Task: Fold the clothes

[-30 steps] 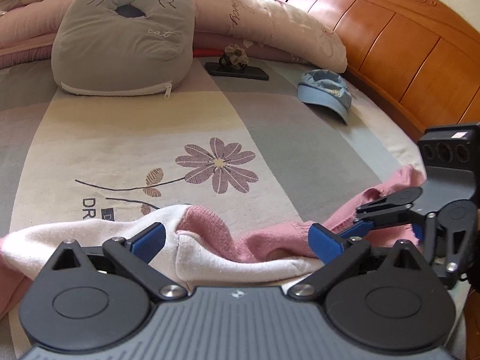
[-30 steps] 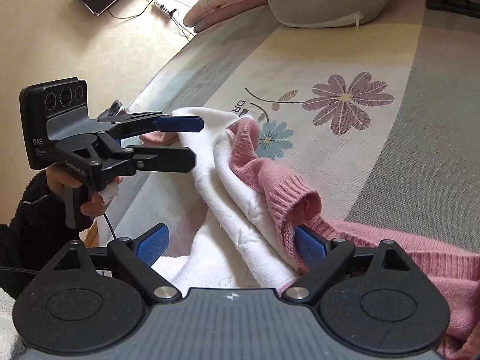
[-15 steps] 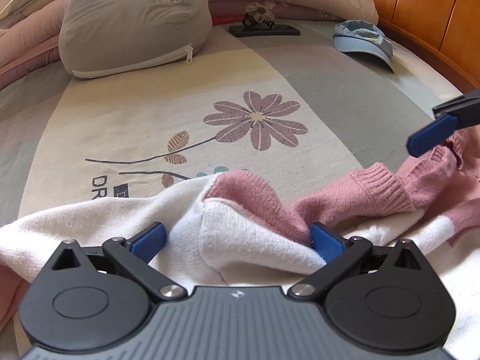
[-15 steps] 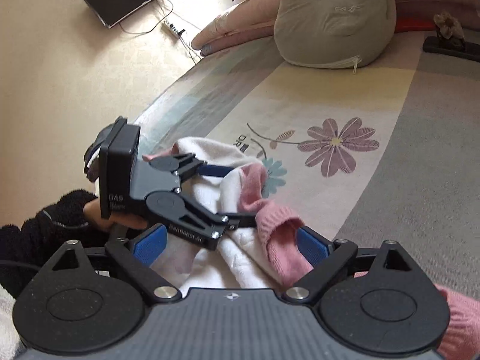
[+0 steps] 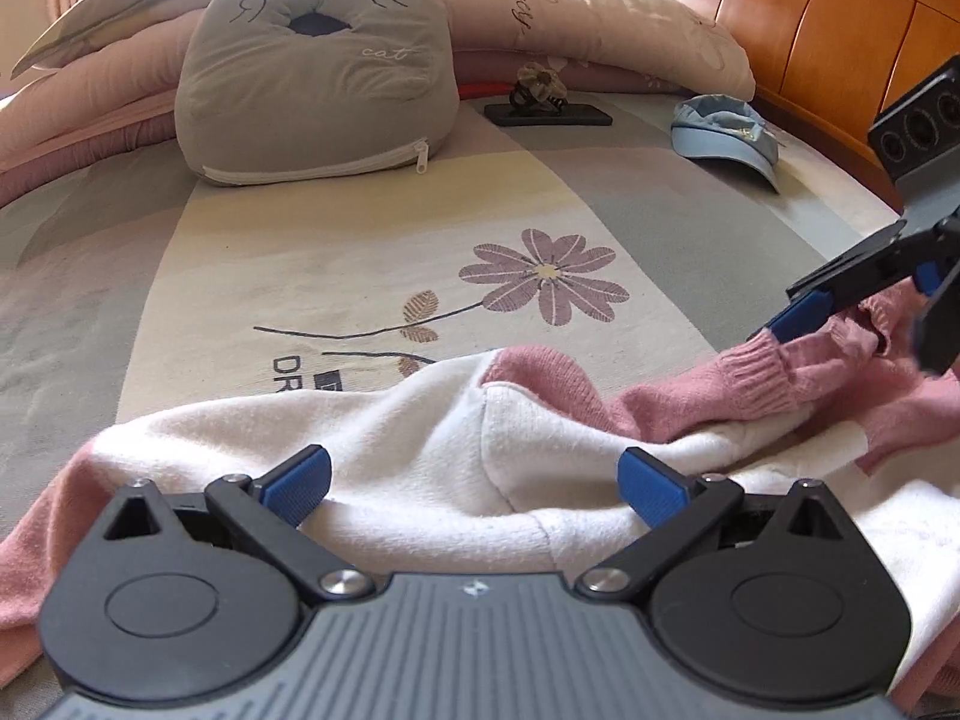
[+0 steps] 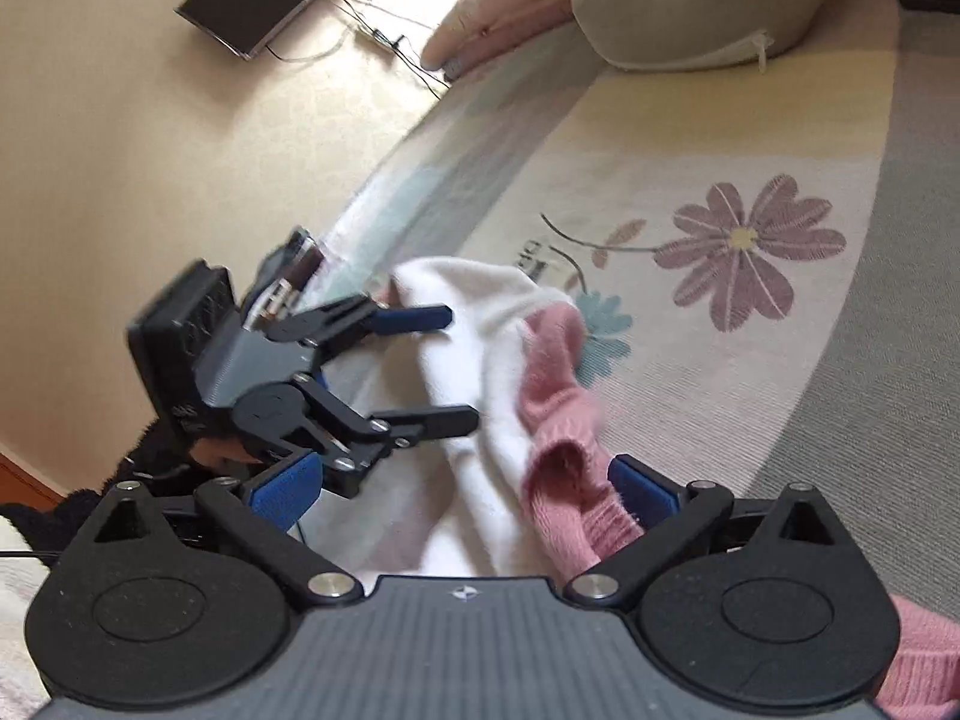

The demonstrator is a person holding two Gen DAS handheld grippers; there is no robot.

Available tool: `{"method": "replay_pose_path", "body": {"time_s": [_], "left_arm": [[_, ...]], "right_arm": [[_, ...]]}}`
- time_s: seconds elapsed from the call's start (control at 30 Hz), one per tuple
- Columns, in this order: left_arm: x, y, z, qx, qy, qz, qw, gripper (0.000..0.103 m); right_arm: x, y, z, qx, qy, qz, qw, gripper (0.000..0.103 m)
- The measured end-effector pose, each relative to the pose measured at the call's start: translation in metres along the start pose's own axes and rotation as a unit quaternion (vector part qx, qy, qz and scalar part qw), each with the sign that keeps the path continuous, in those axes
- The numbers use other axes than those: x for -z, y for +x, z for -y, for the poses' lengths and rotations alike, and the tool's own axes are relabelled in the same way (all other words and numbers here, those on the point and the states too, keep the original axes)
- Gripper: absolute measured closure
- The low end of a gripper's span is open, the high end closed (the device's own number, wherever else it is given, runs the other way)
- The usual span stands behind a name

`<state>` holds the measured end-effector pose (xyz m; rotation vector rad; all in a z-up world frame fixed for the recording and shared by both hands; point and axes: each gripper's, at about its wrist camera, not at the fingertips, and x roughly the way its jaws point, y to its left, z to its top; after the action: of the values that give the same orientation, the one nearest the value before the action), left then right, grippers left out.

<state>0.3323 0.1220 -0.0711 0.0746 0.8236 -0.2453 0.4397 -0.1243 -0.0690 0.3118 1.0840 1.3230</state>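
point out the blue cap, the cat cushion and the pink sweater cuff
blue cap [image 5: 723,132]: left wrist view, on its crown, far right of the bed.
cat cushion [image 5: 312,72]: left wrist view, on its grey face below the dark hole.
pink sweater cuff [image 5: 759,369]: left wrist view, on the ribbed band beside the right gripper's fingers.

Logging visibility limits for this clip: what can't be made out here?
- Sweater: near part hidden behind the gripper body, both views.
- Right gripper: cut off by the left view's edge.
- Left gripper: motion-blurred, right view.
- Print on the bedsheet: partly covered by the sweater.
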Motion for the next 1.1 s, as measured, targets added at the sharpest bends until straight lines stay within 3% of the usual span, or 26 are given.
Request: {"method": "replay_pose_path", "body": {"time_s": [0.1, 0.2, 0.27, 0.5, 0.53, 0.67, 0.83, 0.97, 1.1], "left_arm": [[0.004, 0.001, -0.002, -0.002, -0.001, -0.003, 1.0, 0.002], [0.006, 0.002, -0.003, 0.0, -0.005, -0.002, 1.0, 0.002], [0.007, 0.003, -0.002, 0.008, -0.006, -0.001, 1.0, 0.002], [0.013, 0.01, 0.001, 0.054, 0.01, -0.007, 0.9985, 0.002], [0.014, 0.011, 0.001, 0.061, 0.013, -0.007, 0.9981, 0.002], [0.019, 0.009, -0.004, 0.076, 0.003, -0.001, 0.9971, 0.002], [0.024, 0.005, -0.003, 0.079, 0.013, 0.007, 0.9967, 0.002], [0.023, 0.002, -0.006, 0.083, 0.009, 0.008, 0.9965, 0.002], [0.019, 0.001, -0.004, 0.078, 0.029, -0.001, 0.9965, 0.001]], "right_arm": [[0.0, 0.003, -0.008, -0.004, -0.011, 0.0, 1.0, 0.0], [0.003, 0.01, -0.002, 0.055, -0.014, -0.027, 0.998, 0.001], [0.008, 0.006, 0.009, 0.061, 0.008, -0.029, 0.998, 0.005], [0.006, -0.004, 0.01, 0.022, 0.037, 0.024, 0.999, 0.013], [0.005, -0.002, 0.012, 0.031, 0.04, 0.02, 0.999, 0.016], [0.004, 0.017, 0.024, 0.072, 0.058, -0.007, 0.996, 0.044], [0.004, 0.018, 0.034, 0.089, 0.083, 0.008, 0.993, 0.076], [-0.002, 0.014, 0.031, 0.128, 0.076, 0.014, 0.989, 0.084], [-0.02, 0.014, 0.016, 0.193, 0.017, 0.019, 0.981, 0.088]]}}
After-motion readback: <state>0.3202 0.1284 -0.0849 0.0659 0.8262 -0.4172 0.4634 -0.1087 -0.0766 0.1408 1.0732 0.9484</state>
